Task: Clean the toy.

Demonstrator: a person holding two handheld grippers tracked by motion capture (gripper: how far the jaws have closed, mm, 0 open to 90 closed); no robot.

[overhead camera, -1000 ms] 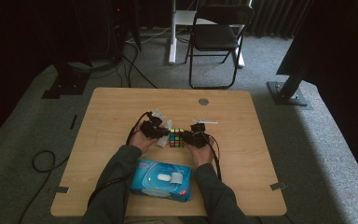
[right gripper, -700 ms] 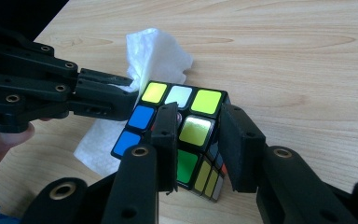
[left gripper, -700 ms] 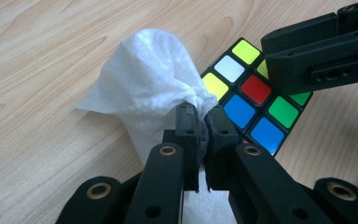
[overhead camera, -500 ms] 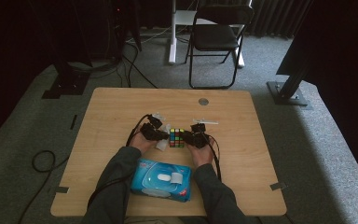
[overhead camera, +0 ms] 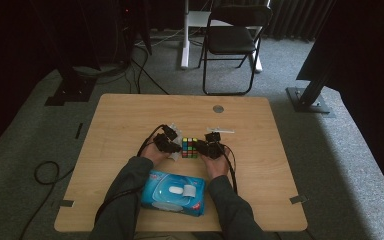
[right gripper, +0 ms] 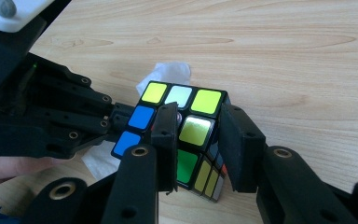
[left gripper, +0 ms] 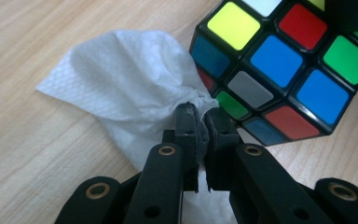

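Mid-table: right gripper [right gripper: 198, 140] clamps Rubik's cube [right gripper: 186, 135]; left gripper [left gripper: 203, 121], pinching wet wipe [left gripper: 130, 88], sits against cube's left face.

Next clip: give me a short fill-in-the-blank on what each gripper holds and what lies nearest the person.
The left gripper pinches a white ____.
The right gripper clamps the puzzle ____ at one corner.
The blue pack of wipes lies between the person's ____.

Missing words: wipe; cube; forearms
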